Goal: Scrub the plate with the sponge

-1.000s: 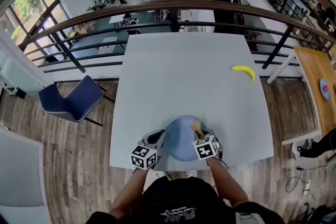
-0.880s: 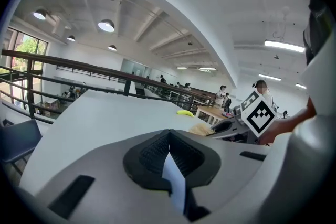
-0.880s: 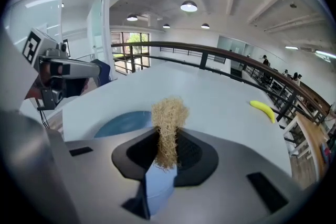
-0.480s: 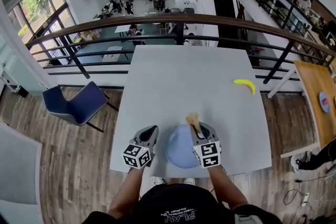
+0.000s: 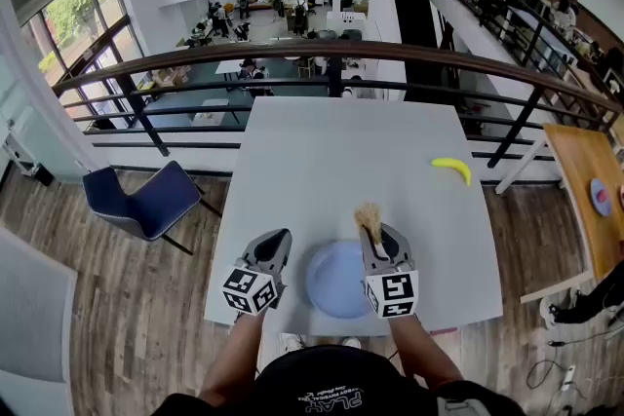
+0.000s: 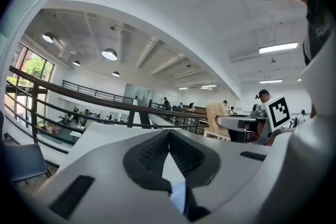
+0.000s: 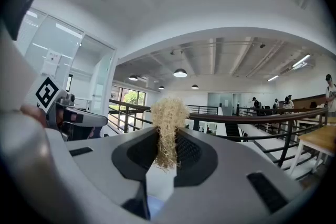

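Banana (image 5: 451,168) on grey table (image 5: 341,161), blue chair (image 5: 146,200) nr it

1. The head view is looking steeply down over the table (image 5: 341,161).
2. Both gripper views are sitting low behind their jaws, facing outward (sharing the railing (image 5: 331,50) with the head view).

The white table (image 5: 341,161) stands against a dark railing (image 5: 331,54) capped with a wooden handrail, at the edge of a mezzanine. Beyond the rail, an open lower level (image 5: 263,15) holds desks and seated people. Grey-brown wood planks cover the floor (image 5: 127,307), and a blue chair (image 5: 146,200) sits near the table's left side. Tall windows (image 5: 73,15) on the left let in daylight, with greenery outside. A wooden side table (image 5: 585,161) stands off to the right. Round lamps (image 6: 109,54) and strip lights (image 6: 278,48) glow on the white ceiling.
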{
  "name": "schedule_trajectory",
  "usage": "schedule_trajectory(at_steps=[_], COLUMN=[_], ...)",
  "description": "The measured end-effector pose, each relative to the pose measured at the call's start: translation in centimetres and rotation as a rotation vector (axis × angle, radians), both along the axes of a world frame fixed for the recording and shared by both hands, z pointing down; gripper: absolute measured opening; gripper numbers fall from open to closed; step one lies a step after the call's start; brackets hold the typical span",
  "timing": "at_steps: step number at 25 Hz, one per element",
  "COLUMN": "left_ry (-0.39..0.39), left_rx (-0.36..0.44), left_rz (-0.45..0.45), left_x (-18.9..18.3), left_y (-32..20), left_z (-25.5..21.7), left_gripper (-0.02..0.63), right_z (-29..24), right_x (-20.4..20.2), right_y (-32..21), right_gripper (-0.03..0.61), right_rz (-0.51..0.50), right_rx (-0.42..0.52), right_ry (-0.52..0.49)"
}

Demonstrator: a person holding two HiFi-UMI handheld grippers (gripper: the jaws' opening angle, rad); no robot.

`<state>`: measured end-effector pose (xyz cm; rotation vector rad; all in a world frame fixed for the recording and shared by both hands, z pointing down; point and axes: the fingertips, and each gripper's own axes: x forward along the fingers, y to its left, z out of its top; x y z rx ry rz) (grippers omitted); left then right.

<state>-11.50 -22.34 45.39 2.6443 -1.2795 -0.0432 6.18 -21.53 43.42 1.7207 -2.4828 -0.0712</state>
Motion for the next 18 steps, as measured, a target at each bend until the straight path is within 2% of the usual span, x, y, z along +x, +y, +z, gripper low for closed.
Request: schedule_trajectory(at_steps=[8,18], left_ry=[0.006,0.02], left_rx=[-0.008,-0.029], left_rz=[0.007,-0.004], left_x=[0.3,0.5], left_y=[1.0,1.9], left_z=[0.3,0.7], left_gripper=[0.012,0.012], right_z=[-0.3,0.0], right_x=[-0.3,-0.1], right_y=[0.9,1.8], right_gripper=[0.072,0.072], right_rz=[-0.002,-0.013], right_rx=[0.022,0.005], right_ry=[-0.021,-0.041])
